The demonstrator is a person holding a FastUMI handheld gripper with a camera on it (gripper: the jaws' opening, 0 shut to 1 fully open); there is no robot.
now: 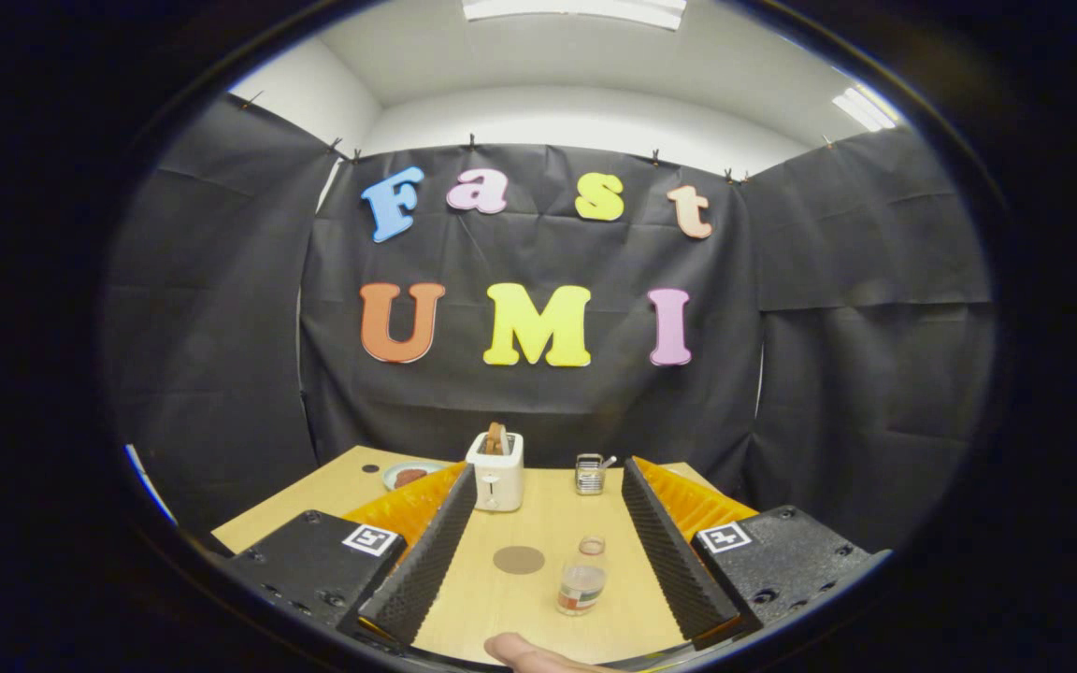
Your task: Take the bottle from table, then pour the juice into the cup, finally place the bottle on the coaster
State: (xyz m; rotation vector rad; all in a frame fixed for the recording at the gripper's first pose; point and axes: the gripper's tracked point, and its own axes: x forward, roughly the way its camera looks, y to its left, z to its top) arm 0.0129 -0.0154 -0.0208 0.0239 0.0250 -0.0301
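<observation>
The gripper (548, 542) is gaping wide, holding nothing, with the bottle (582, 579) standing between its fingers at lower centre (coaster (518, 560) beside it); it needs advancing, then closing.

bottle (581, 579): 1 | coaster (518, 560): 1 | toaster (495, 477): 1 | plate (408, 474): 1 | cup (589, 473): 1

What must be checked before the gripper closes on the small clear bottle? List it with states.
1. Gripper fingers spread wide apart: ok.
2. Small clear plastic bottle upright on the wooden table, between the fingers, nearer the right one: ok.
3. Fingers touching the bottle: not ok, both apart from it.
4. Round brown coaster bare, left of the bottle: ok.
5. Cup beyond the fingers, beside the white toaster: ok.
6. Bottle cap off: cannot tell.
</observation>
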